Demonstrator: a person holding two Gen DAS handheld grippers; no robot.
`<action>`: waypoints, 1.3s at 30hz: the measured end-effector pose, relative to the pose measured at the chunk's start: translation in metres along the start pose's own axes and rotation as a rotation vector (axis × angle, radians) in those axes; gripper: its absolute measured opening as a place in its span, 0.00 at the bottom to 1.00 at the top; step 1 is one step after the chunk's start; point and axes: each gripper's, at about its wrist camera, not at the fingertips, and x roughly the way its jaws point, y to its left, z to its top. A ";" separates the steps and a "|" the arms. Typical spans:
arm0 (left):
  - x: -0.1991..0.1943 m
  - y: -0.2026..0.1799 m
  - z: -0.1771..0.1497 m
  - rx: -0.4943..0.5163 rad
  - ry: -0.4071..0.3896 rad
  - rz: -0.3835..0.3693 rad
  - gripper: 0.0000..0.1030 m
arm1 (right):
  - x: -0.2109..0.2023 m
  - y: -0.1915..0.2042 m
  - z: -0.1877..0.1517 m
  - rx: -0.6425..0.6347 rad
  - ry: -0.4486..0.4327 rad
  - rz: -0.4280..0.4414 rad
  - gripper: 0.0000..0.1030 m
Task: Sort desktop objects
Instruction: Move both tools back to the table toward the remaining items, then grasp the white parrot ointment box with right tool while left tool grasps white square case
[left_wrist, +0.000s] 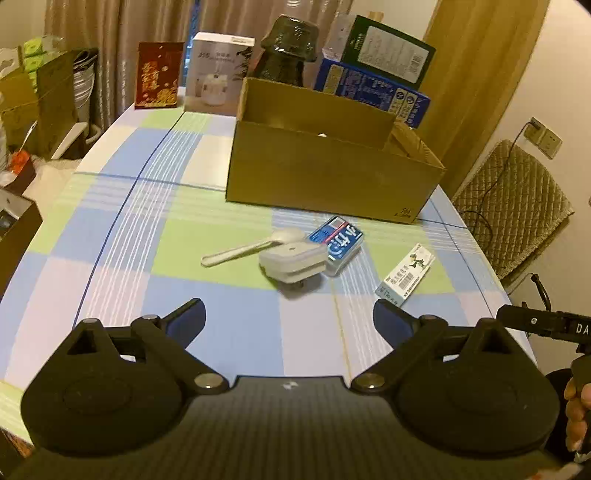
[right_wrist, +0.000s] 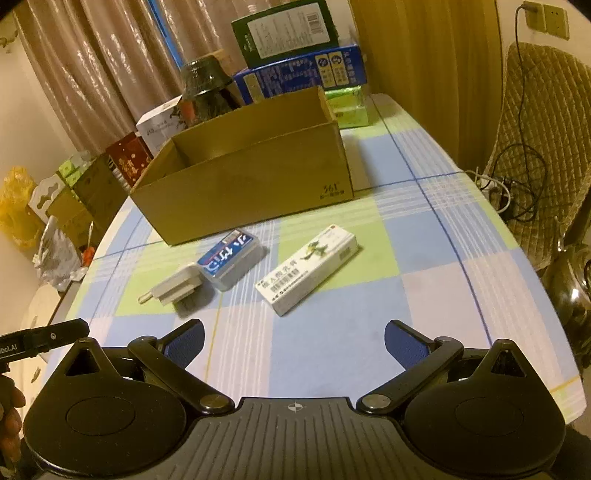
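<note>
Setting: curtained room; a checked tablecloth (left_wrist: 122, 229) covers the table, boxes stacked along its far edge.
Left gripper (left_wrist: 289, 319): held over the near edge, spread wide, nothing between the jaws; probably poised for a pick.
Right gripper (right_wrist: 294, 341): likewise spread and empty, angled down over the near edge.
White carton (right_wrist: 308, 267): laid flat past the right gripper, towards the right edge.
Plug adapter (left_wrist: 291, 258): mid-surface, touching the blue pack (left_wrist: 338, 243); a spoon (left_wrist: 251, 247) lies just beside it.
Cardboard box (left_wrist: 325, 184): set open-topped beyond the loose items, seemingly as the sorting bin; contents mostly hidden.
</note>
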 end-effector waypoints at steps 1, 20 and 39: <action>0.000 0.001 -0.002 -0.004 0.002 0.002 0.93 | 0.002 0.000 0.000 0.000 0.003 0.000 0.98; 0.066 0.009 0.017 -0.018 0.035 0.027 0.93 | 0.097 0.007 0.015 -0.033 0.046 -0.010 0.98; 0.125 0.006 0.026 -0.047 0.064 -0.036 0.93 | 0.172 0.016 0.031 -0.154 0.087 -0.017 0.53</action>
